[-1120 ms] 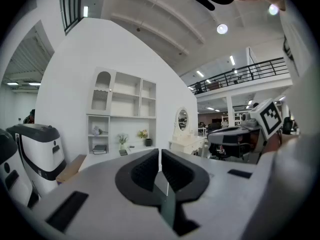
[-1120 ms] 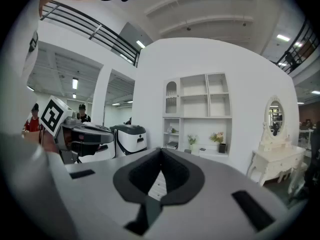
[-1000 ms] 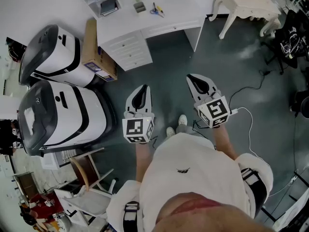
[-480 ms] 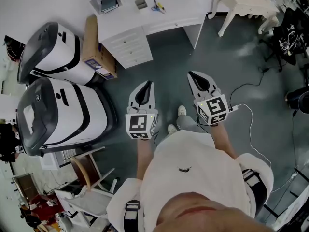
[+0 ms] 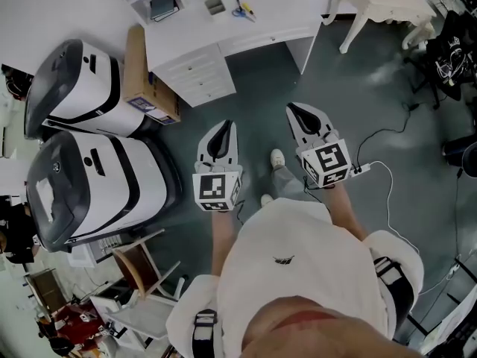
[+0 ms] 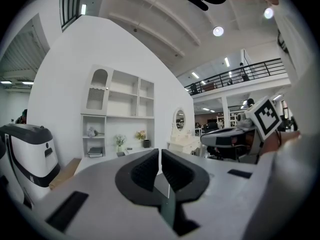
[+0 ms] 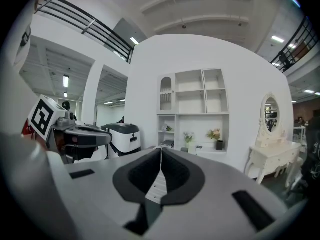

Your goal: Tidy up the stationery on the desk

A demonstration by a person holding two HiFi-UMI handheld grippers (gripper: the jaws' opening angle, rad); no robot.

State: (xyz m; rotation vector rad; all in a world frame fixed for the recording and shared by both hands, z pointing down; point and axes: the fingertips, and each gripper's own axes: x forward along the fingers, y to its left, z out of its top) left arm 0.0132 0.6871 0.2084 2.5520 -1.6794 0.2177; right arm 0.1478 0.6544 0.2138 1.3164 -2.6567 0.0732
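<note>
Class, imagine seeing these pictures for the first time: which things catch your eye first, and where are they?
The left gripper and right gripper, each with a marker cube, hang shut over the dark floor at centre. Two big white-and-black machines stand at left; a white desk with scissors sits at the top.

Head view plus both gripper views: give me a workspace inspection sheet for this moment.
Surface: white desk, ahead of both grippers.
Job's things: scissors and small grey box on the desk; dark book in its shelf unit.
Clutter: cardboard box on the floor beside the desk.
Grippers: left gripper and right gripper shut, empty, over the floor.
Cables: white cable runs from the right gripper; black cable beyond it.
Surroundings: two white-and-black machines left, white dressing table right.
</note>
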